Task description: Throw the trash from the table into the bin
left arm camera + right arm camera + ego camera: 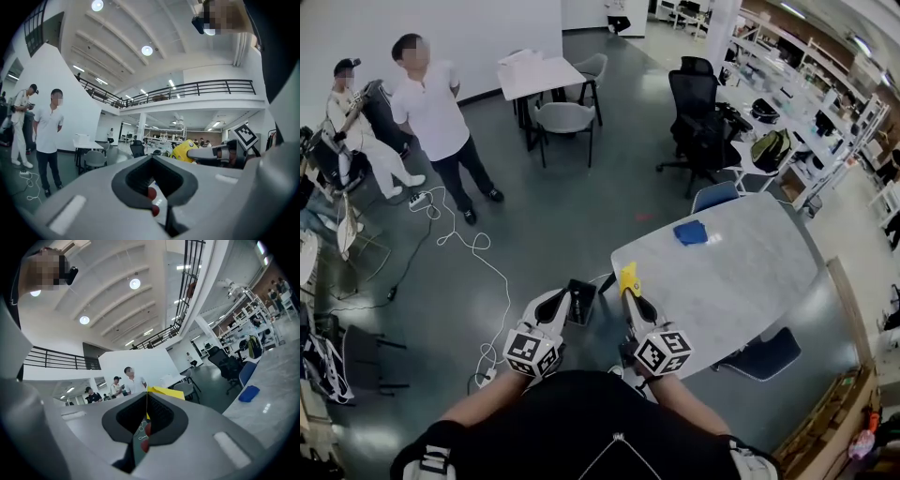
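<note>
So the right gripper point(627, 291) is clamped on the yellow scrap point(628, 277), held up off the table point(750, 272) edge. It looks thin and floppy, basically weightless, so a pinch on any edge should do and crushing it hardly matters, though it might flutter on release. The left gripper point(566, 302) has its jaws together with nothing in them. Only the head view shows what looks like the dark bin point(581, 302) on the floor beside the table. The right gripper view shows the scrap's edge sandwiched between the jaws, plus a blue scrap point(248, 393) on the table.

wear: black top point(581, 427) | left tongs point(570, 302), right tongs point(628, 292): grey | cubes point(532, 353): black-white square markers
</note>
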Tool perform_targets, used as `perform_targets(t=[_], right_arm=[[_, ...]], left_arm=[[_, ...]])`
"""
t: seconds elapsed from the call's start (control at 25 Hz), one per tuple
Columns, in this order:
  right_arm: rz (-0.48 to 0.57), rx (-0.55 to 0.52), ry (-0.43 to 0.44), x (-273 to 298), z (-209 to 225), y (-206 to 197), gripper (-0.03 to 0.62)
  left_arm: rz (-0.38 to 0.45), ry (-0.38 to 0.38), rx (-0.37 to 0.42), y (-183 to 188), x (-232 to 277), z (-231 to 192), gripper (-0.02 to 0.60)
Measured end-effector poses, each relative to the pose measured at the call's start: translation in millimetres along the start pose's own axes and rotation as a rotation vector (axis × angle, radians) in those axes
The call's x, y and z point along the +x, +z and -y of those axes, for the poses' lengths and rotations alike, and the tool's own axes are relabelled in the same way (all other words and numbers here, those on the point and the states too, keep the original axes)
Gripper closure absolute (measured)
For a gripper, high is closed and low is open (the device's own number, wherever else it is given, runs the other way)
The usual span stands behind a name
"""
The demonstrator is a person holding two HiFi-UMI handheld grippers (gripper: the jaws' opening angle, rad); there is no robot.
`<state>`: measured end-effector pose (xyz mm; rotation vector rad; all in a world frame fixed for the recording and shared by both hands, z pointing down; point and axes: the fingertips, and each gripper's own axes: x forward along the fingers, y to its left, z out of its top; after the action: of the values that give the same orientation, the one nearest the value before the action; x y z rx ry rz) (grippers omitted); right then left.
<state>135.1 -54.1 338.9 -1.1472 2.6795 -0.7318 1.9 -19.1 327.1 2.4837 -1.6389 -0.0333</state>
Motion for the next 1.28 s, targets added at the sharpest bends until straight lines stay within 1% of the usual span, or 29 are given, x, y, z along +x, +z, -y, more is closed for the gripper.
perform_targets(t=[0.2,0.36,0.44,0.52,0.64,0.76,0.84,0.96,1.04,1.16,1.2,1.28], right_arm=[[-0.049,0.022,0.096,3,-9,-14,0.565],[-0.095,0.025,0.156,20,-16,-29,0.565],[-0.121,0.014,0.169,34,-18,-36,0.565],[-0.147,0.019,0.169,48,-23,-47,0.565],[-0.159,0.011,0.157,74,-40,-62,0.565],[-0.169,0.029,0.118,110,-64,-77,0.565],[-0.177,0.037,0.097,131,-82,-89,0.565],[-0.209,0.014,0.049,158,-98,-108,0.565],[-0.222,-0.006,0.008,175,-100,-117,0.565],[-0.221,-0.038,-0.049,196,-94,-124,0.565],[-0.229,-0.041,-0.073,197,-90,-127,0.565],[-0.264,-0.045,-0.117,193,-79,-138,0.565]], left_arm=[[0.004,0.106,0.008,1,-9,-12,0.581],[0.005,0.205,-0.011,-2,-32,-25,0.581],[-0.003,0.239,-0.017,-7,-42,-32,0.581],[-0.026,0.257,-0.021,-15,-54,-46,0.581],[-0.038,0.274,-0.050,-25,-67,-84,0.581],[-0.029,0.262,-0.098,-26,-70,-133,0.581],[-0.024,0.228,-0.103,-24,-68,-160,0.581],[-0.027,0.176,-0.122,-27,-63,-199,0.581],[-0.038,0.141,-0.128,-34,-57,-224,0.581],[-0.075,0.100,-0.102,-51,-43,-261,0.581],[-0.097,0.096,-0.109,-59,-40,-270,0.581],[-0.139,0.097,-0.150,-78,-37,-278,0.581]])
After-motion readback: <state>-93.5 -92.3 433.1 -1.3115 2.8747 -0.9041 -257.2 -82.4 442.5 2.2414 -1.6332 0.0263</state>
